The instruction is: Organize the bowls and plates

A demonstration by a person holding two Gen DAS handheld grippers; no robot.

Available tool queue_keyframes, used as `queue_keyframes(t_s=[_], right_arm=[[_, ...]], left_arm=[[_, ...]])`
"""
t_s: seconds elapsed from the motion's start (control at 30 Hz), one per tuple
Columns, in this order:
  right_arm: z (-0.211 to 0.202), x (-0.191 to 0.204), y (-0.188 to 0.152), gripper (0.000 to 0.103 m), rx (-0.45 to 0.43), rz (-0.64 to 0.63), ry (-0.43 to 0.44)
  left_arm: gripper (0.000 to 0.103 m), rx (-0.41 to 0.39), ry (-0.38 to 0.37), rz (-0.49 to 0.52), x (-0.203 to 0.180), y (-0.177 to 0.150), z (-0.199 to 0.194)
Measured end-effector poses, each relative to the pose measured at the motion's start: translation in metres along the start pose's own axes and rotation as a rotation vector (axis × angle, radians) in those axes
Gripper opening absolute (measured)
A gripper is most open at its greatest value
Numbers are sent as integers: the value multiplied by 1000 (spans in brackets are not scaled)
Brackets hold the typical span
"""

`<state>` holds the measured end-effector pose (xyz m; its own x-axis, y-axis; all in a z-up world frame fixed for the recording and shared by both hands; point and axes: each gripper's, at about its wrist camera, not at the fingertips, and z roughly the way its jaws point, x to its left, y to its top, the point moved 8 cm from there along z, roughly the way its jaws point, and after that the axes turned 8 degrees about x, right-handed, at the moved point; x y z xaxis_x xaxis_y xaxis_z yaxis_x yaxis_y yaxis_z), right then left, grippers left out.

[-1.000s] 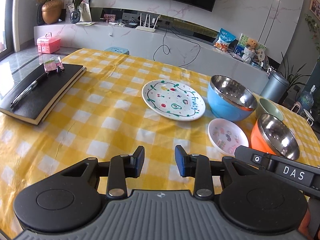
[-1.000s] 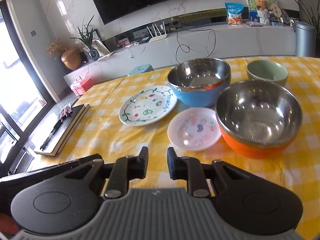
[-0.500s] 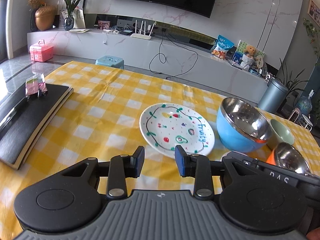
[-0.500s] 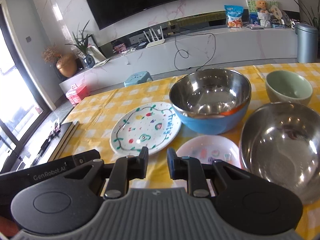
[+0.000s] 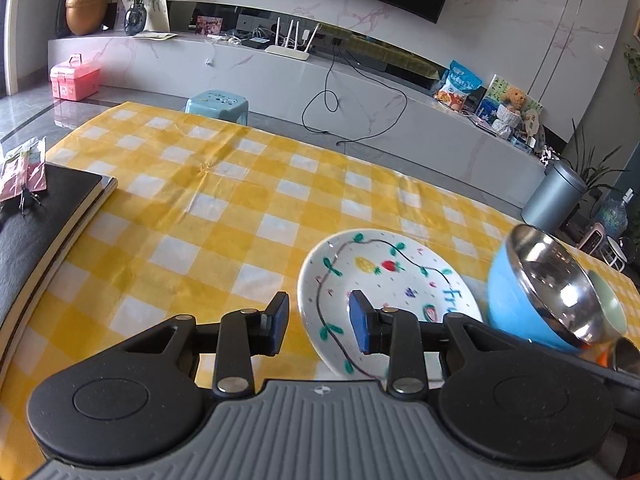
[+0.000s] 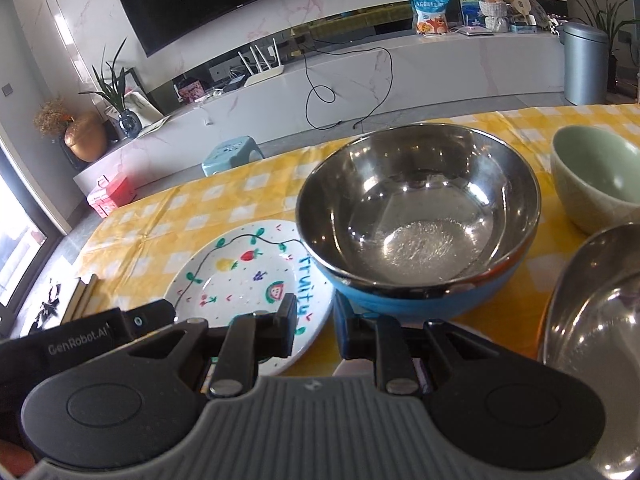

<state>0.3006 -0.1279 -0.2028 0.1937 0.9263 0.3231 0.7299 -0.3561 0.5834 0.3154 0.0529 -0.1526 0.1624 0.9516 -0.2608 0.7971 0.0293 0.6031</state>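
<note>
Approach step: left gripper [image 5: 314, 324], jaws spread and empty, nears the white fruit-painted ceramic plate [image 5: 384, 280] mid-counter; right gripper [image 6: 314, 326], likewise spread, faces the blue-shelled steel bowl [image 6: 416, 216]. Next, straddle a rim.

Both tongs moved forward over the table, left tongs [image 5: 318, 324] now at the painted plate [image 5: 384, 276] rim, right tongs [image 6: 314, 326] close before the blue bowl [image 6: 416, 216]
</note>
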Motion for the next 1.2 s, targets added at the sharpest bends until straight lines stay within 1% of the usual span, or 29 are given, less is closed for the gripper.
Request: queue_keyframes(t_s=[0.13, 0.27, 0.3, 0.33, 0.4, 0.47, 0.63, 0.73, 0.87, 0.97, 1.07, 1.13, 1.2], right_arm=[[10, 0, 1, 20, 15, 14, 1], [16, -1, 1, 19, 22, 36, 6], [16, -1, 1, 17, 22, 40, 8], [16, 0, 1, 17, 23, 44, 12], [17, 0, 1, 15, 22, 44, 8], [17, 0, 1, 14, 20, 43, 9], [15, -2, -1, 12, 38, 72, 33], [12, 1, -6, 11, 61, 75, 56], [2, 7, -22, 9, 103, 76, 90], [-8, 10, -39, 9, 142, 89, 116], [-15, 11, -49, 8, 184, 106, 141], [-16, 12, -50, 8, 213, 103, 152], [-14, 13, -48, 11, 252, 89, 166]], left_arm=[[36, 0, -3, 18, -1, 7, 9], [28, 24, -13, 14, 0, 7, 19], [25, 30, -18, 8, 0, 6, 21], [25, 28, -18, 4, 0, 6, 22], [20, 22, -11, 8, 0, 6, 21], [18, 21, -20, -3, 2, 6, 20], [18, 32, -8, -19, 9, 2, 14], [17, 46, -11, -65, 19, -8, 1], [15, 69, -26, -137, 36, -27, -20], [15, 89, -39, -163, 45, -38, -31], [15, 117, -46, -162, 50, -42, -36], [15, 141, -48, -135, 49, -42, -37], [16, 172, -55, -105, 48, -40, -34]])
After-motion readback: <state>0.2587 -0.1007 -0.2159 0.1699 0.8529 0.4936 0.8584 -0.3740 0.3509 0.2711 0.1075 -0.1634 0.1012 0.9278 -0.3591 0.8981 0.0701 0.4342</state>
